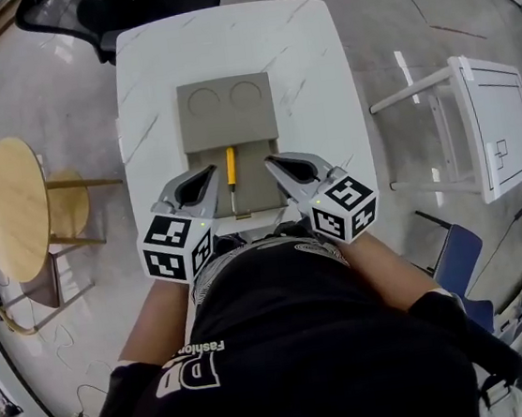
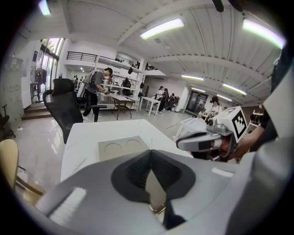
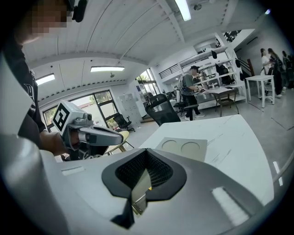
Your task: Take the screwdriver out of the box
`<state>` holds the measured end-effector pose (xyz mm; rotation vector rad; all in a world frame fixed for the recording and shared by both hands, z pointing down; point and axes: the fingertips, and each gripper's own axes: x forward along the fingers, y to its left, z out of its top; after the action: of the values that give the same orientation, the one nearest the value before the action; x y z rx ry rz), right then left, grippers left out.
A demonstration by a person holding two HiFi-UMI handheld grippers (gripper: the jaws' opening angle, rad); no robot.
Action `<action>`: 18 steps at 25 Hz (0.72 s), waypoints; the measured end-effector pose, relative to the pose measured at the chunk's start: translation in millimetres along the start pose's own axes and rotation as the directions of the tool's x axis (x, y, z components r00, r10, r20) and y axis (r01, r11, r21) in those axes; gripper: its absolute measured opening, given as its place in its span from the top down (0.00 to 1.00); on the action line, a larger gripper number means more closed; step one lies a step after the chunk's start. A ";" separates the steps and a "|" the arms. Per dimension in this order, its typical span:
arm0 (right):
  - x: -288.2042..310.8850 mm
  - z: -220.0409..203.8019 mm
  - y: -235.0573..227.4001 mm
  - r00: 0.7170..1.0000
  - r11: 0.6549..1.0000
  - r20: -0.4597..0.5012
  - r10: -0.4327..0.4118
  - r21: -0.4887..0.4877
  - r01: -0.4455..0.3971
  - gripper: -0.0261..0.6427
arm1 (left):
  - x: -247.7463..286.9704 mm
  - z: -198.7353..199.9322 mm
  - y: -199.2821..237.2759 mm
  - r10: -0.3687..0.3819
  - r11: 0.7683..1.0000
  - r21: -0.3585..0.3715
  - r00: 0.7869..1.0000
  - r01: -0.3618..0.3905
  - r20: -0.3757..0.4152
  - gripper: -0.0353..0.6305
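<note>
An open grey box (image 1: pixel 256 183) lies on the white table (image 1: pixel 311 74). Its lid (image 1: pixel 227 113), with two round recesses, lies flat on the far side. A screwdriver (image 1: pixel 231 169) with a yellow handle rests in the box's near half. My left gripper (image 1: pixel 209 170) sits just left of the screwdriver, shut and holding nothing. Just right of it, my right gripper (image 1: pixel 271 160) is also shut and holds nothing. The left gripper view shows its jaws (image 2: pixel 150 151) meeting in front of the lid (image 2: pixel 121 148). The right gripper view shows the same (image 3: pixel 146 151), with the lid (image 3: pixel 183 148) beyond.
A round wooden table (image 1: pixel 13 207) stands to the left, a black office chair (image 1: pixel 123 7) beyond the table's far edge. A white frame stand (image 1: pixel 496 122) and a blue chair (image 1: pixel 456 259) are to the right. People stand at benches far off (image 2: pixel 95 87).
</note>
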<state>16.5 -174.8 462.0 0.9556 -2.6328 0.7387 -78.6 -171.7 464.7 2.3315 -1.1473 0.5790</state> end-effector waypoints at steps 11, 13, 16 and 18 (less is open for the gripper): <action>-3.2 7.7 -7.2 0.999 0.999 0.021 0.037 -0.005 -0.037 0.97 | 2.1 11.4 -3.8 0.056 0.997 0.042 0.998 -0.057 0.012 0.85; -3.7 7.7 -7.7 0.999 0.999 0.021 0.038 -0.005 -0.038 0.97 | 3.7 11.2 -3.9 0.058 0.997 0.046 0.998 -0.059 0.006 0.71; -4.3 7.2 -8.5 0.999 0.999 0.019 0.040 -0.005 -0.039 0.97 | 4.8 9.0 -2.5 0.062 0.997 0.042 0.998 -0.062 -0.002 0.71; -4.8 8.0 -9.8 0.999 0.999 0.022 0.039 -0.004 -0.039 0.97 | 4.9 7.8 -0.8 0.070 0.997 0.039 0.998 -0.070 -0.006 0.71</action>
<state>26.1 -183.0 457.1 0.9181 -2.6781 0.7359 -74.0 -178.9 461.0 2.3275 -1.2289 0.6392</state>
